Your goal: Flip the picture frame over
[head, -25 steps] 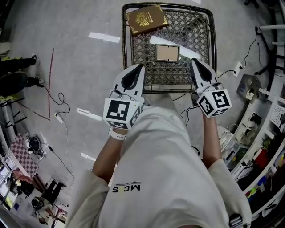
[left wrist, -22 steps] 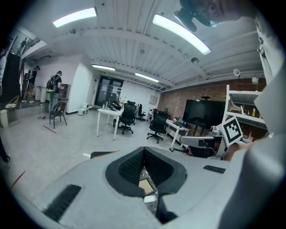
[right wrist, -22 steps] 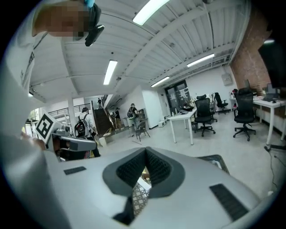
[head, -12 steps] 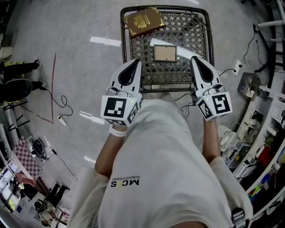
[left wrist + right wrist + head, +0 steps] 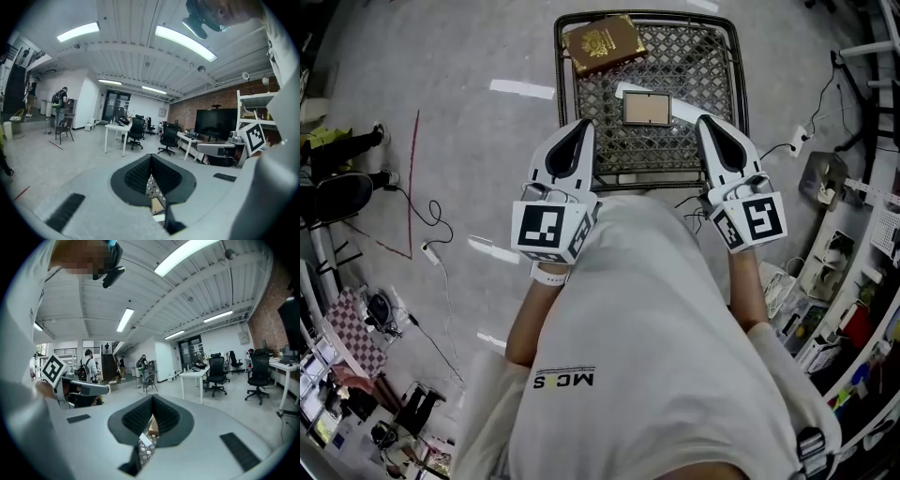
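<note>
A small picture frame [image 5: 647, 110] with a tan face lies flat on a black wire-lattice table [image 5: 727, 66], partly on a white sheet [image 5: 686, 110]. My left gripper [image 5: 584, 125] hovers at the table's near-left edge, my right gripper [image 5: 703, 121] at the near right. The frame lies between and just beyond their tips. Both are shut with nothing held. In the left gripper view the shut gripper [image 5: 151, 157] leaves a slit below, through which the frame [image 5: 157, 205] shows. The right gripper view shows its gripper [image 5: 152, 398] shut the same way above the lattice [image 5: 142, 454].
A brown book [image 5: 602, 42] lies on the table's far-left corner. Cables [image 5: 427, 225] trail across the grey floor at left, where a person's legs [image 5: 342, 141] stand. Cluttered shelves [image 5: 853, 281] line the right side. Desks and office chairs [image 5: 136, 132] stand farther off.
Both grippers have edged slightly forward toward the table's near edge and stayed shut. The frame and book have not moved.
</note>
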